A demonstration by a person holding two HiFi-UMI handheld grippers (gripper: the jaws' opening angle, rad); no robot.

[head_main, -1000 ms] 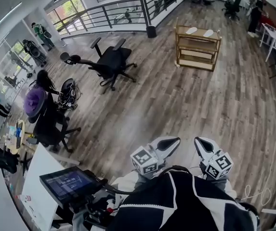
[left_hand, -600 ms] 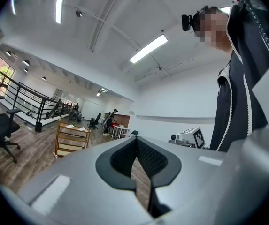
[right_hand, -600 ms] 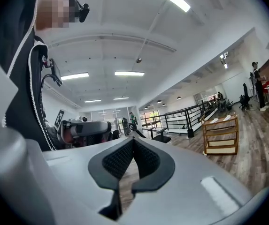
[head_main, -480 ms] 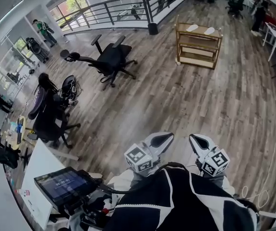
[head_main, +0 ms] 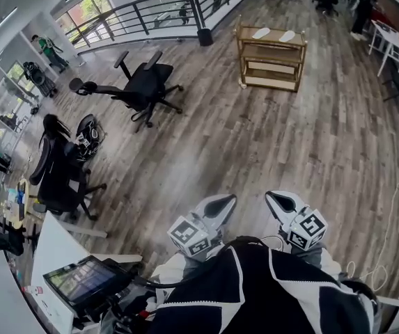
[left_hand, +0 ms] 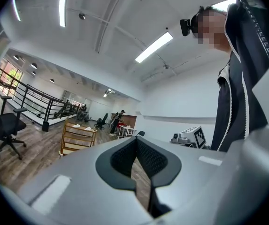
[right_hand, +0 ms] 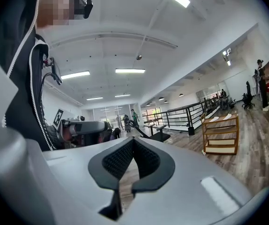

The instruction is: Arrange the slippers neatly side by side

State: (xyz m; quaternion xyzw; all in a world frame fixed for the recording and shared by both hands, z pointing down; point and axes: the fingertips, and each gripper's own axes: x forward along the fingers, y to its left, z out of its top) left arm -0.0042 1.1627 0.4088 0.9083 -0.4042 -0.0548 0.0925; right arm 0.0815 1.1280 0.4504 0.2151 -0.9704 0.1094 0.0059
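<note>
Two pale slippers [head_main: 262, 33] [head_main: 287, 36] lie on the top board of a wooden shelf [head_main: 269, 58] far across the room. The shelf [left_hand: 78, 137] also shows small in the left gripper view, and the shelf [right_hand: 221, 135] with a slipper [right_hand: 214, 119] on top shows in the right gripper view. My left gripper [head_main: 216, 206] and right gripper [head_main: 279, 202] are held close to the body, well short of the shelf. Both are shut, their jaws meeting at the tips with nothing held. The left gripper [left_hand: 136, 142] and right gripper [right_hand: 133, 142] point out over the wooden floor.
A black office chair [head_main: 143, 88] stands left of the shelf. Another chair [head_main: 60, 176] sits by a desk with a monitor [head_main: 81, 280] at the lower left. A black railing [head_main: 150, 12] runs along the back. White tables [head_main: 390, 44] and people stand at the far right.
The head view has swung, so the shelf and chairs sit further left in the picture. Both grippers stay shut and have drifted slightly left and down.
</note>
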